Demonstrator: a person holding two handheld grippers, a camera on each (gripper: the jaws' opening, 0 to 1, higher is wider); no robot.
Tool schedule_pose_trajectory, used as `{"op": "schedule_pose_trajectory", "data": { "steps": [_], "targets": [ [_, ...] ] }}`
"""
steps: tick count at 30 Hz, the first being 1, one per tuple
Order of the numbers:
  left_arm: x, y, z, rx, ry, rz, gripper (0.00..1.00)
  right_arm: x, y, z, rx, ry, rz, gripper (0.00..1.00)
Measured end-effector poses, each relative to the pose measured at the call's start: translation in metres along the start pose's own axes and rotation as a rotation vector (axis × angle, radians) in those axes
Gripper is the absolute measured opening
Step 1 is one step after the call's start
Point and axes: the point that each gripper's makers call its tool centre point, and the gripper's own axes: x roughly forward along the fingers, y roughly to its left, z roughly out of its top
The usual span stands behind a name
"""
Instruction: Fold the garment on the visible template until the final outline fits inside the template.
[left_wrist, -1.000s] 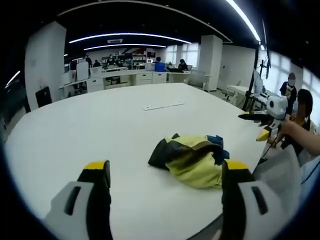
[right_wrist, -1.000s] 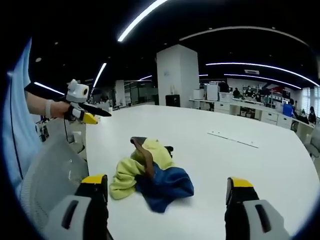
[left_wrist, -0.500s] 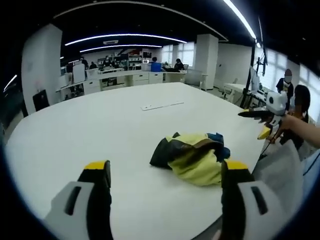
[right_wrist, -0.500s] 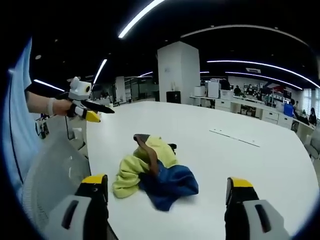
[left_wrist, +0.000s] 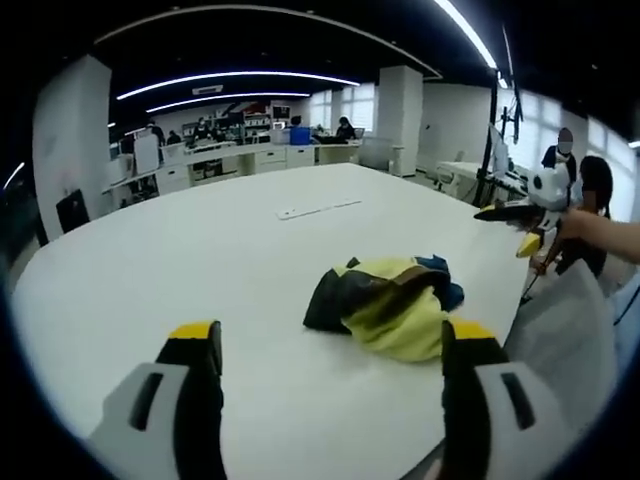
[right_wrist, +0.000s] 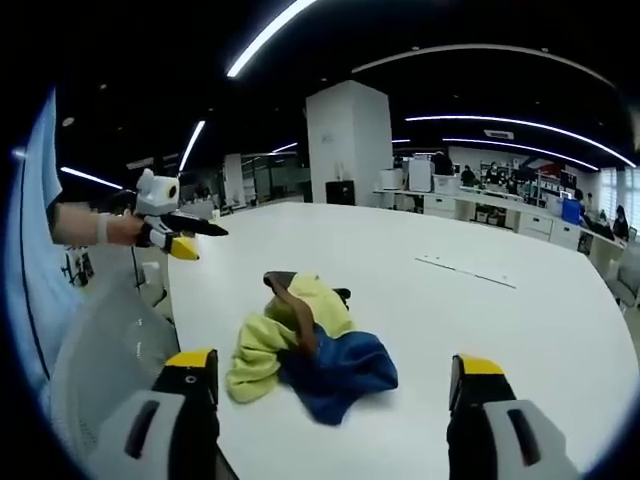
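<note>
Both sets of tongs hang wide open and empty above the near edge of the white bench, with the crumpled garment lying on the bench just beyond them, untouched. In the left gripper view, the left tongs frame the heap, which sits toward the right jaw; the yellow cloth is uppermost, with a dark panel on its left and a blue edge behind. In the right gripper view, the right tongs look onto the same garment, the blue part nearest, yellow to its left, a brown strip across the top.

Over the last second little has changed: the garment keeps its shape and place, and both views have only drifted slightly, which reads as hand movement. The other tongs, seen from each side, have stayed raised off the bench beside the garment, the right tongs lifted a touch higher against the background. Judged from this, folding has not begun; the cloth must first be spread flat.

Farther across the bench from the garment lies a thin pale strip. No template outline is discernible on the bench. Beyond it, office desks and seated people line the far wall.
</note>
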Motion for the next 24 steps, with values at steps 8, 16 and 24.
{"op": "schedule_pose_trajectory", "data": {
  "steps": [8,16,24],
  "targets": [
    [0.01,0.002,-0.002,0.007,-0.019,-0.029,0.86,0.002,-0.002,0.005,-0.058,0.033,-0.004,0.96],
    [0.03,-0.008,-0.007,0.071,-0.003,-0.097,0.79,0.011,-0.004,0.003,-0.132,0.076,-0.027,0.91],
    [0.04,-0.007,-0.009,0.099,-0.009,-0.123,0.69,0.02,-0.011,-0.002,-0.148,0.111,-0.025,0.82]
  ]
}}
